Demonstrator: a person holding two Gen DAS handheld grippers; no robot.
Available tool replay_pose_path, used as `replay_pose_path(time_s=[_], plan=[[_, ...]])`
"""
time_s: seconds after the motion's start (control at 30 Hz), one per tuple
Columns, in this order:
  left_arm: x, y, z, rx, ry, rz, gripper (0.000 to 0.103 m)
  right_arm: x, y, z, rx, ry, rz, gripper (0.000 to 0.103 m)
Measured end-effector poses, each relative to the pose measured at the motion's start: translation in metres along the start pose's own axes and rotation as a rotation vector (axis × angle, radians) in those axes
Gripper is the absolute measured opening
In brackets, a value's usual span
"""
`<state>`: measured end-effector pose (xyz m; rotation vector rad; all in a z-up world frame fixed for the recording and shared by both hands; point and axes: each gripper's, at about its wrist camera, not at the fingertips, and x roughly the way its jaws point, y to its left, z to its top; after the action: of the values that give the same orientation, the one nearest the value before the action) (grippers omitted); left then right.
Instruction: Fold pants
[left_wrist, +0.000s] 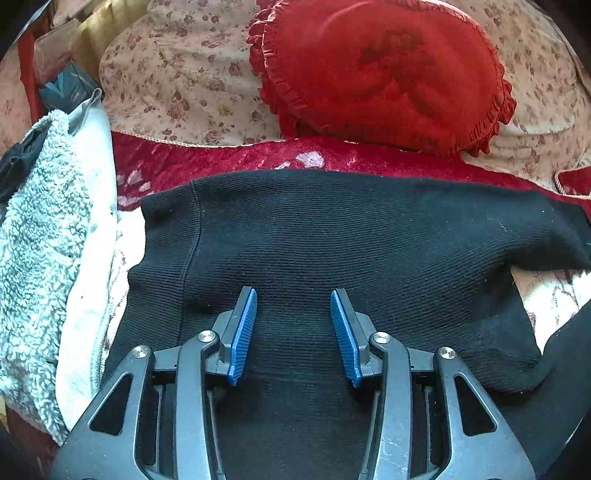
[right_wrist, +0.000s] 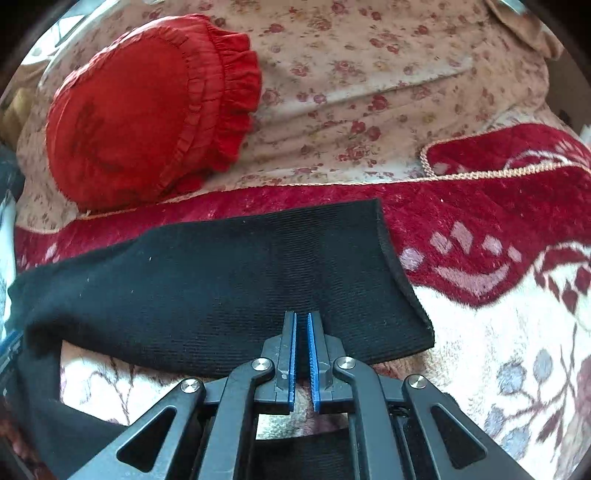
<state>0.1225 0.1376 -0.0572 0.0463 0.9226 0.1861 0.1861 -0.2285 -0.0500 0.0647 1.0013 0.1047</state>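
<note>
The black pants (left_wrist: 332, 236) lie spread across a red-and-cream blanket (right_wrist: 498, 280) on the bed, below a red heart pillow (left_wrist: 384, 70). The left tongs (left_wrist: 293, 295) hover over the wide part, blue pads spread, nothing between them. The right tongs (right_wrist: 302, 315) are pressed together over a leg near its cuff edge (right_wrist: 402, 269) — whether they pinch cloth I cannot tell. Bare blanket lies right of the cuff; a fluffy grey throw (left_wrist: 40, 236) crowds the left edge.
</note>
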Motion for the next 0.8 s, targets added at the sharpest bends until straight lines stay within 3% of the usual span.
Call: replay_pose_path(time_s=[0.07,0.1,0.13,0.2,0.23,0.33,0.57,0.7,0.8], plan=[[0.002,0.003,0.000,-0.010,0.010,0.024,0.056,-0.002,-0.009,0.003,0.020,0.008,0.045,0.005],[0.002,0.007,0.000,-0.031,0.019,0.050,0.072,-0.004,-0.015,0.005,0.042,0.009,0.073,0.005],[0.005,0.014,0.000,-0.068,0.029,0.055,0.080,-0.005,-0.013,0.010,0.065,0.005,0.090,0.005],[0.009,0.028,-0.003,-0.128,0.047,-0.002,0.082,-0.020,-0.014,0.012,0.080,-0.057,0.081,0.005],[0.009,0.033,-0.003,-0.146,0.052,-0.030,0.082,-0.037,-0.010,0.012,0.032,-0.135,0.033,0.005],[0.008,0.031,-0.005,-0.125,0.042,-0.035,0.082,-0.063,0.000,0.005,-0.060,-0.236,-0.047,0.009],[0.007,0.026,-0.012,-0.116,-0.014,-0.011,0.084,-0.072,0.011,-0.001,-0.123,-0.269,-0.071,0.009],[0.008,0.027,-0.013,-0.121,-0.027,-0.012,0.085,-0.058,0.014,0.004,-0.087,-0.220,-0.015,0.009],[0.009,0.028,-0.016,-0.130,-0.055,-0.021,0.087,-0.054,0.028,0.008,-0.073,-0.223,0.100,0.009]])
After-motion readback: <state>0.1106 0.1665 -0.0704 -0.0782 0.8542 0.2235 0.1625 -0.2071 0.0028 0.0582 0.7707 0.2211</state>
